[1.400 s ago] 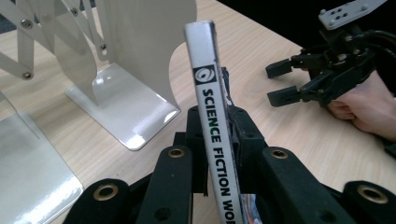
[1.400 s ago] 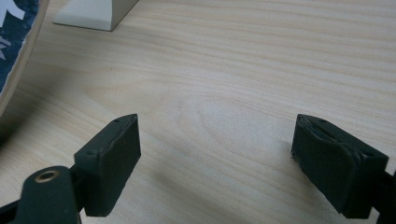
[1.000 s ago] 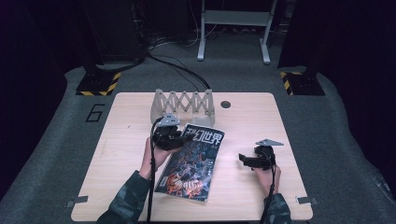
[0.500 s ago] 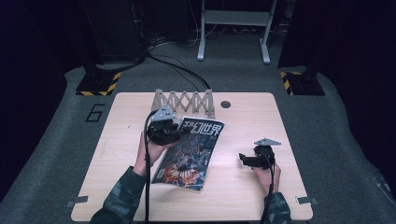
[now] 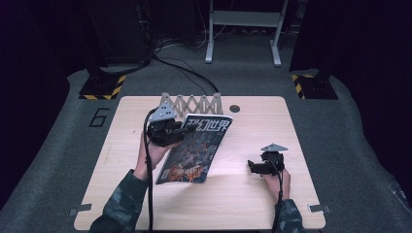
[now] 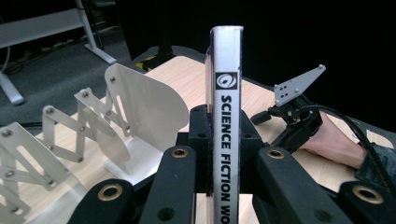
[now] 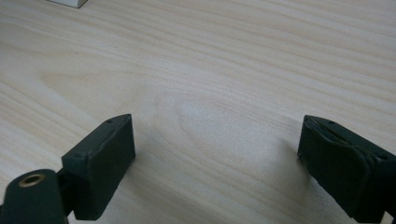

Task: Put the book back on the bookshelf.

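Glossy magazine [image 5: 195, 148]: one; tongs: two; metal rack [image 5: 192, 103]: one.

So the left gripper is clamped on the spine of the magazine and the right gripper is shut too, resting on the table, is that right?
Not quite. The left gripper is clamped on the magazine at its spine, but the right gripper is open: the right gripper view shows its jaws standing wide apart with nothing between them, just bare table, and they have just been opening further.

dark recording lab, hazard-striped stand bases [image 5: 101, 89], floor cables [image 5: 184, 73], lone wooden table [image 5: 252, 199]
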Available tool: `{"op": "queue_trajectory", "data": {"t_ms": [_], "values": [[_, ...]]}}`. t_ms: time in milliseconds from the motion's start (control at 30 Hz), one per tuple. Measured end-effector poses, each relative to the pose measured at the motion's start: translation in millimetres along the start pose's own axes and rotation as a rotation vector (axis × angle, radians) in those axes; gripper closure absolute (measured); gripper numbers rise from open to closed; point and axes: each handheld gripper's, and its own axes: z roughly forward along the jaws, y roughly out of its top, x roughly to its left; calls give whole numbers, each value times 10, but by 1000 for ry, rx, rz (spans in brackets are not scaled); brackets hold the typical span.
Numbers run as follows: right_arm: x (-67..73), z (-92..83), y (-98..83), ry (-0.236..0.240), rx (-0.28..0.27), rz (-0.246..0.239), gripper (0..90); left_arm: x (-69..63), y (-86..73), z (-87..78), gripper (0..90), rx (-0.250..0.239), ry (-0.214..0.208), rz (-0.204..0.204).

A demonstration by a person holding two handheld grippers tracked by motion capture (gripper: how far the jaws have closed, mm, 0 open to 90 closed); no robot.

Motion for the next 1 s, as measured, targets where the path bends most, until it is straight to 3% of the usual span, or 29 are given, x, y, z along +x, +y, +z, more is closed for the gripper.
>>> {"op": "queue_trajectory", "data": {"t_ms": [367, 733, 1000], "values": [[-9, -7, -5, 3, 6, -13, 105, 28, 75, -95, 821, -10, 28, 16], [3, 2, -4, -3, -8, 5, 106, 122, 147, -264, 821, -50, 84, 18], [-8, -6, -9, 2, -1, -11, 106, 202, 132, -311, 820, -56, 130, 1]]}}
